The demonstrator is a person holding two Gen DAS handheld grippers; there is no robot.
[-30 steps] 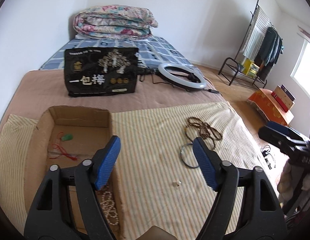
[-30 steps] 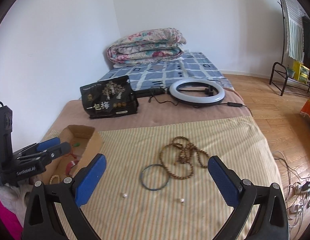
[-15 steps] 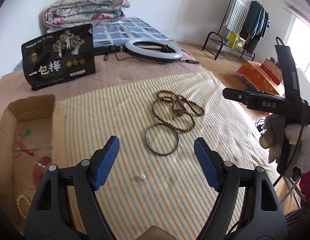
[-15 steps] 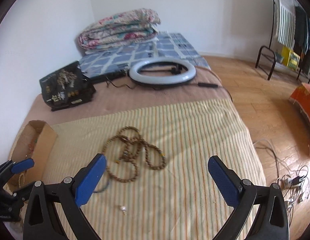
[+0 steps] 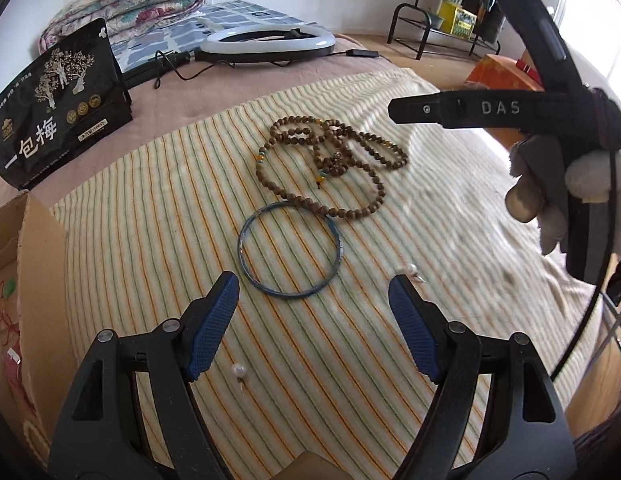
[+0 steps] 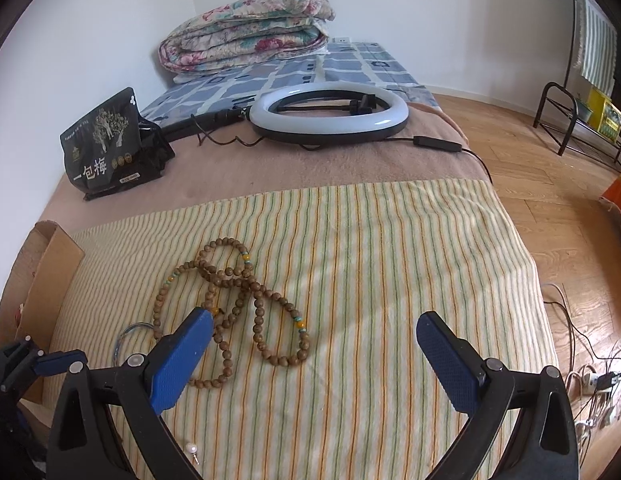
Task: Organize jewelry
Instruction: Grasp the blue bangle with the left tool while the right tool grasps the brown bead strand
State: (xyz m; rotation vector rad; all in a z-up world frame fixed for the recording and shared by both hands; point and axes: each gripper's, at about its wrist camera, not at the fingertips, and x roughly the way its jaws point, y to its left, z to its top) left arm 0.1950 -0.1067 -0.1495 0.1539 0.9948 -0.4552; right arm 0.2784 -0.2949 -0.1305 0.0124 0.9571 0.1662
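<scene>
Bangle [image 5: 290, 251], thin, stiff and light, mid-bed, wants gripping across its near rim; left tool [image 5: 312, 300] and right tool [image 6: 314, 344] gape empty.

striped cloth [image 6: 370, 240] bare right of wooden beads [image 6: 246, 304] — cardboard box [image 5: 42, 248] walls left edge

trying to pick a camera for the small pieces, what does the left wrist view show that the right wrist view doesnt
Only the left wrist view shows the whole blue bangle, a second pearl earring by its right finger, and the gloved hand carrying the right gripper. Only the right wrist view shows the open right gripper over the cloth's bare right half and the cables on the floor. Both show the wooden bead necklace, one pearl earring, the cardboard box, the ring light and the black pouch.
</scene>
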